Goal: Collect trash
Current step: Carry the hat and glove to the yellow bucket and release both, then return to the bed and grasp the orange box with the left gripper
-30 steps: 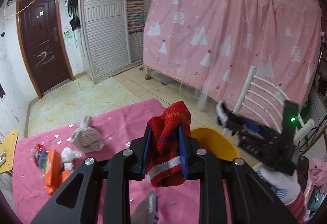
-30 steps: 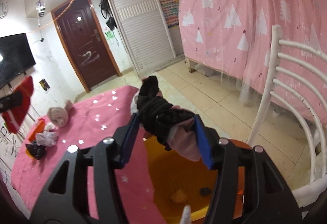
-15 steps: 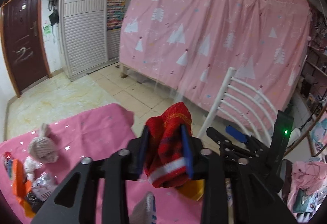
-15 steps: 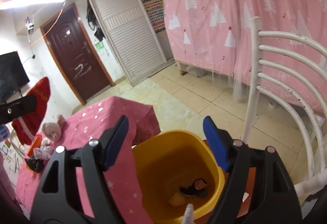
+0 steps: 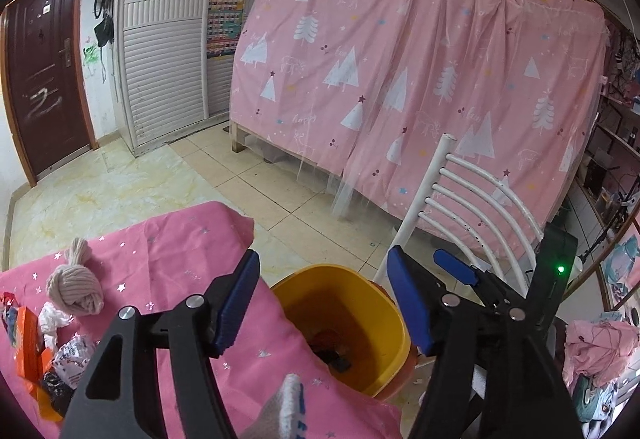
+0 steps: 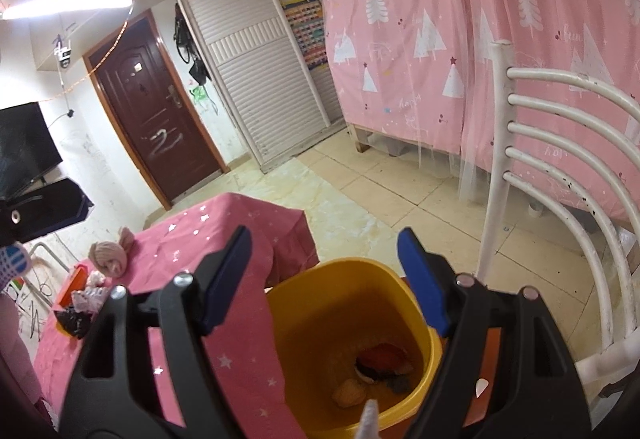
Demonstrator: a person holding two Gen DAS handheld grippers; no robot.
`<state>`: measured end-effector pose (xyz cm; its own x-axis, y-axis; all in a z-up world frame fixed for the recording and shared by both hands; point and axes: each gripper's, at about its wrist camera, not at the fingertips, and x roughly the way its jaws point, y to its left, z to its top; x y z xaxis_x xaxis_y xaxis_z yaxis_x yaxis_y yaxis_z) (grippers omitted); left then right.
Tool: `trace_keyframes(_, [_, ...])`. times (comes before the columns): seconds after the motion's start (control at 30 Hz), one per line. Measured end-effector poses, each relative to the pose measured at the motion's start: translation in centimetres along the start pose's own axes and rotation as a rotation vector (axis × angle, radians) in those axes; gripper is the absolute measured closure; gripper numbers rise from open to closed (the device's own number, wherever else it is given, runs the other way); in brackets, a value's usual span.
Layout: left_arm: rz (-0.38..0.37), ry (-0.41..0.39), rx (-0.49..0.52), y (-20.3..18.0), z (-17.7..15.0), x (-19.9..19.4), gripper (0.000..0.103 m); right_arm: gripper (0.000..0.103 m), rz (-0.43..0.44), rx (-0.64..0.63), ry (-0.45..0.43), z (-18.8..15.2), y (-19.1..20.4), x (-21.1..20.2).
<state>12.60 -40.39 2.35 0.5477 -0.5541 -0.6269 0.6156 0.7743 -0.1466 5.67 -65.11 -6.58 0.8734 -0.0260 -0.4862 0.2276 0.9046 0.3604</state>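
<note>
Bin (image 5: 384,303) now has the red sock (image 6: 382,355) in it, lying at the bottom w/ a few other scraps beside it; a sec ago that sock was pinched in the left gripper (image 5: 324,303). Its jaws have just been opening and nothing sits between them now, spread wide right over the bin mouth. Right gripper (image 6: 324,275) is also spread and empty above the same bin, its own dark bundle no longer between the pads as it was a sec ago, so prob. that's among the stuff at the bottom too. Meaning: both drops look done, both tools free for another pick. Remaining trash is on the pink table (image 5: 192,251), approx. 9 o'clock from the bin in the left view: beige knit ball (image 5: 74,285), and further toward 8 o'clock a heap w/ an orange pack (image 5: 28,351), white crumpled bits (image 5: 54,321) and a dark wrapper, touching each other near the table edge. White chair (image 5: 472,207) stands at approx. 2 o'clock of the bin, close, so swing-back should avoid it. My read: task partway, several items left, next is a reach back to the table pile.
</note>
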Motion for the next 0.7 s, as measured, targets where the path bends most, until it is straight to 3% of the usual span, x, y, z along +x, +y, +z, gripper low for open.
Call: trace_keyframes(0.7, [0.123, -0.067, -0.101, 8.7, -0.2, -6.2, 0.039, 0.026, 0.111, -0.154, 0.06, -1.6, 9.4, 0.7])
